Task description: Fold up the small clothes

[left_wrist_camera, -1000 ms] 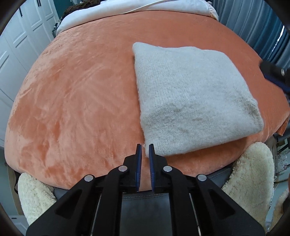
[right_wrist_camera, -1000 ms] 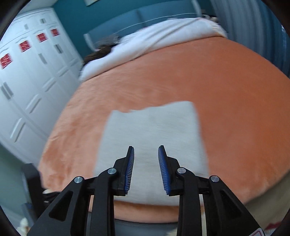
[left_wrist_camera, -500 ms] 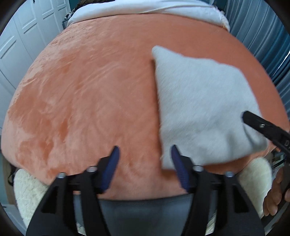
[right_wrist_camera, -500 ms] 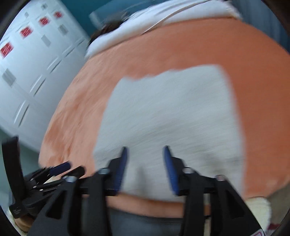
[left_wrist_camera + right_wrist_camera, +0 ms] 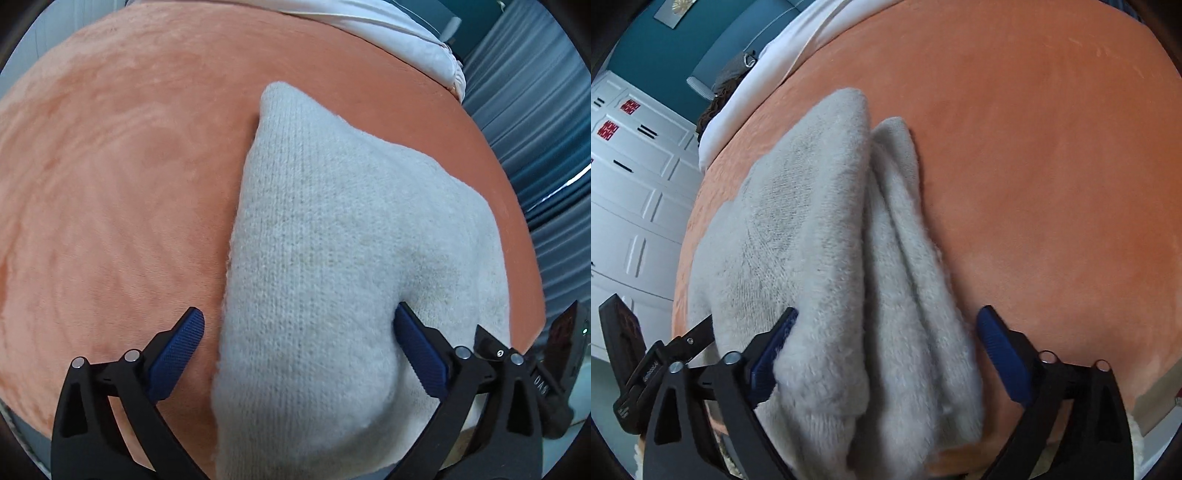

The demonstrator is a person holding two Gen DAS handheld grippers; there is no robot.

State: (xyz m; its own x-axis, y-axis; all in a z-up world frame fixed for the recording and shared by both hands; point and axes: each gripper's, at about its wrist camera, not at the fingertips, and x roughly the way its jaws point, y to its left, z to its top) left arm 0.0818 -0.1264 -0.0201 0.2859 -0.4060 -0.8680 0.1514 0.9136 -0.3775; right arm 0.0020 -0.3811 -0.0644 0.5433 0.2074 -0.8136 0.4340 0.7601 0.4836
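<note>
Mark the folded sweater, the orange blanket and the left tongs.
sweater (image 5: pixel 332 258), left wrist view, middle of its knit top face.
orange blanket (image 5: pixel 110 166), left wrist view, bare plush left of the sweater.
left tongs (image 5: pixel 295 343), left wrist view, midway between the blue tips, jaws opening, sweater edge between them.

The folded knit garment (image 5: pixel 332 258) lies on the blanket (image 5: pixel 110 184) at the bed's near edge — the left gripper (image 5: pixel 299 332) straddling its left side, the right gripper (image 5: pixel 886 332) its right — with a sheet (image 5: pixel 768 74) at the far end.
</note>
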